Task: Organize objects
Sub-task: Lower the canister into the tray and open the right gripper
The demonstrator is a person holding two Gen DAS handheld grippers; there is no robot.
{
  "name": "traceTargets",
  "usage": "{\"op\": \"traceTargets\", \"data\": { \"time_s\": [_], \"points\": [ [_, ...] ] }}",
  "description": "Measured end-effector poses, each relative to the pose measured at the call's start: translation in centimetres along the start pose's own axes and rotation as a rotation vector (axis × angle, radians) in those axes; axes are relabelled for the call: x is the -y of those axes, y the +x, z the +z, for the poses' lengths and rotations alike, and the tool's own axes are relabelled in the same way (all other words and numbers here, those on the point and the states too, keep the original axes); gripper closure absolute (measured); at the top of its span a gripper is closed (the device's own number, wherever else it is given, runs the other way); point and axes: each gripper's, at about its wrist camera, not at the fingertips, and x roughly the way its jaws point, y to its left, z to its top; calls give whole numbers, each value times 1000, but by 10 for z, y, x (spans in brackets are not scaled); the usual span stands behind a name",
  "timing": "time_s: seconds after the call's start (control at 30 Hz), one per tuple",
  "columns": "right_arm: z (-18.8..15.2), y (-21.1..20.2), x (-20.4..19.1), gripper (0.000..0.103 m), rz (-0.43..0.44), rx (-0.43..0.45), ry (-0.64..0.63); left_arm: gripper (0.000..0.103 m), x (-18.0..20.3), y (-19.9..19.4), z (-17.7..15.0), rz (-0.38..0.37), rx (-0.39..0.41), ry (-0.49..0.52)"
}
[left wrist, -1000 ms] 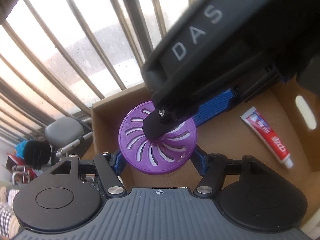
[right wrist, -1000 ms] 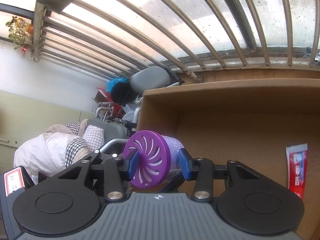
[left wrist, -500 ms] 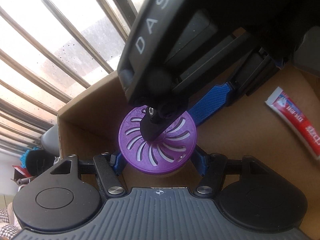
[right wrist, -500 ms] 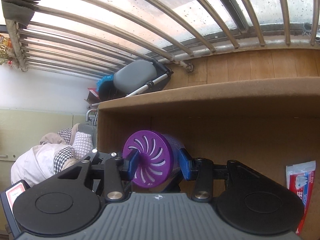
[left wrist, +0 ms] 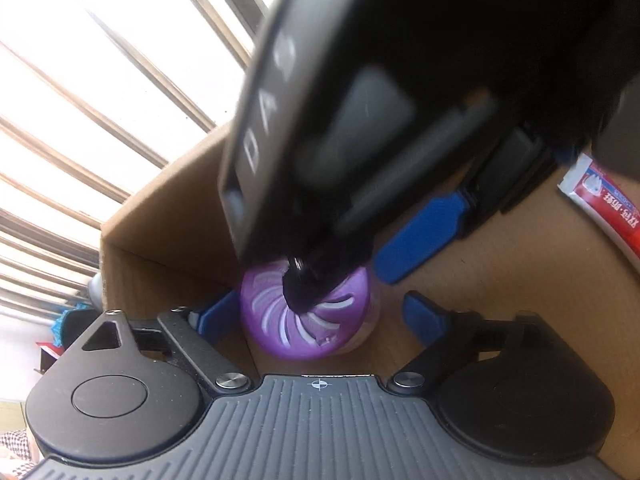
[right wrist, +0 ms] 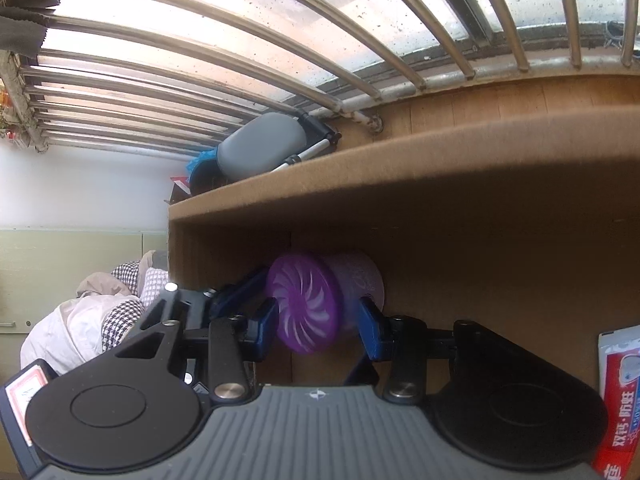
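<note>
A purple air freshener [right wrist: 308, 308] with a slotted lid is inside a cardboard box [right wrist: 440, 168], near its left corner. My right gripper [right wrist: 316, 320] is shut on it, one blue finger on each side of the jar. In the left wrist view the same freshener [left wrist: 308, 320] lies between the fingers of my left gripper [left wrist: 318, 308]. Those jaws are opening: the right finger [left wrist: 424, 316] stands apart from the jar and the left finger is just beside it. The right gripper's dark housing [left wrist: 400, 100] fills the top of that view and hides part of the lid.
A red and white toothpaste tube [left wrist: 608, 208] lies on the box floor to the right, also the tube [right wrist: 620, 400] in the right wrist view. Box walls [left wrist: 160, 240] close in at left and back. Window bars [right wrist: 240, 52], a grey seat [right wrist: 260, 148] and bundled cloth [right wrist: 80, 320] lie outside.
My left jaws have spread and let go of the freshener. Both grippers have sunk deeper into the box with it, toward the left corner. The right grip is unchanged.
</note>
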Motion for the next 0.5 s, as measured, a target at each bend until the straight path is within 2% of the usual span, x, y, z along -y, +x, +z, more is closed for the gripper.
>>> {"op": "traceTargets", "data": {
  "time_s": [0.27,0.4,0.5],
  "points": [
    [-8,-11,-4,56,1,12,-11,10,-3,-19,-8,0,-7,-14],
    [-14,-29,-6,53,-12,41,-24,9,-7,-40,-14,-9,8,-58],
    [-21,-45,-6,52,-16,67,-30,9,-11,-65,-22,-4,51,-116]
  ]
}}
